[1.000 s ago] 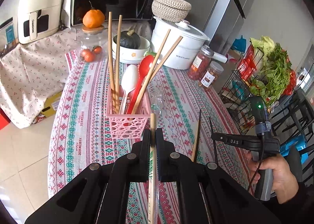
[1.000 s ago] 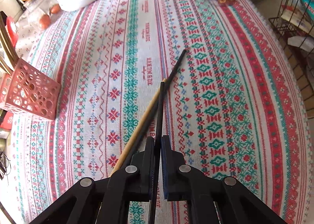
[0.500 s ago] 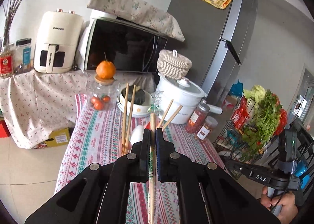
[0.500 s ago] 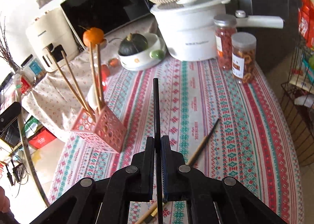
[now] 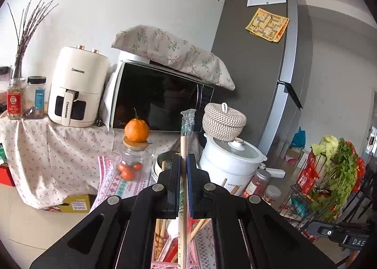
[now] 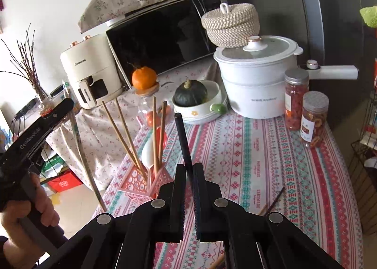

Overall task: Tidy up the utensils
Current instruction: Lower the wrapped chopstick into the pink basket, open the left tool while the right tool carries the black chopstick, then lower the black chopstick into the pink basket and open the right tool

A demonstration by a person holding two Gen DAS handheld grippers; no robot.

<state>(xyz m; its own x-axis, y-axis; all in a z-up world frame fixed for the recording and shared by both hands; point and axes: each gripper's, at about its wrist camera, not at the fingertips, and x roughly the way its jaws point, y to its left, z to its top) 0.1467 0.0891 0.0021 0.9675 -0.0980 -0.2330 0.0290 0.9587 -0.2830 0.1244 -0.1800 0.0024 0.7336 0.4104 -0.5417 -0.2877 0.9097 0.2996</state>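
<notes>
We are holding our left gripper (image 5: 183,170) clamped on a wrapped pair of wooden chopsticks (image 5: 185,137), whose clear sleeve is sticking up past the fingertips toward the microwave (image 5: 162,97). Our right gripper (image 6: 188,172) is pinching a black chopstick (image 6: 182,134) that is pointing up and slightly left above the patterned tablecloth (image 6: 259,151). The pink utensil basket (image 6: 141,181) is standing near the table's left edge, carrying four wooden chopsticks (image 6: 122,127) and a white spoon (image 6: 147,153). Two more chopsticks (image 6: 274,200), one dark and one wooden, are lying on the cloth to the right of our right gripper, well apart from the basket.
</notes>
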